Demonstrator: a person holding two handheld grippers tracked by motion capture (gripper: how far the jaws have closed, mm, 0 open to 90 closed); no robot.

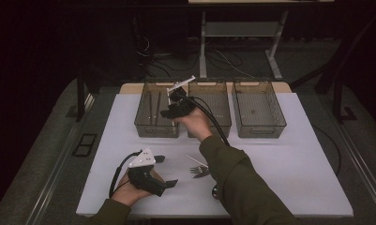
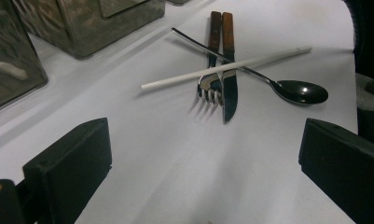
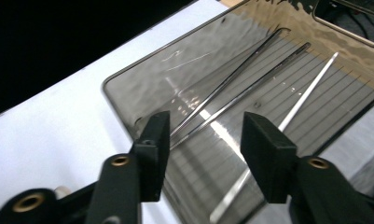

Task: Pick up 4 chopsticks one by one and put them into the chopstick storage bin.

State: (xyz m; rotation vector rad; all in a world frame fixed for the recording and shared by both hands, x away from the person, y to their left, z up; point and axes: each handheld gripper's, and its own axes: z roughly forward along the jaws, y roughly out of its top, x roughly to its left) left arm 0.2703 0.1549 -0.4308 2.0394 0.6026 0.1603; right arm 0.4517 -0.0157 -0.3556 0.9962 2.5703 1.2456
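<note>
Apparently sorting cutlery: right gripper (image 3: pixel 201 156) hovering agape over left bin (image 1: pixel 143 119) holding chopsticks (image 3: pixel 240 88); left gripper (image 2: pixel 203 172) waiting agape near fork (image 2: pixel 211 84), knife (image 2: pixel 229 88), spoon (image 2: pixel 296 89), white chopstick (image 2: pixel 222 69); probably grabbing next.

— What is worn by the person at the table?
— Olive-green long sleeves (image 1: pixel 242 183) are worn on both arms.
— And the handheld tools?
— Each gripper (image 1: pixel 169 171) is built black, with blocky jaws, brass-coloured screw fittings, a grey three-cornered plate (image 1: pixel 142 159) and a trailing black cable (image 1: pixel 214 119).
</note>
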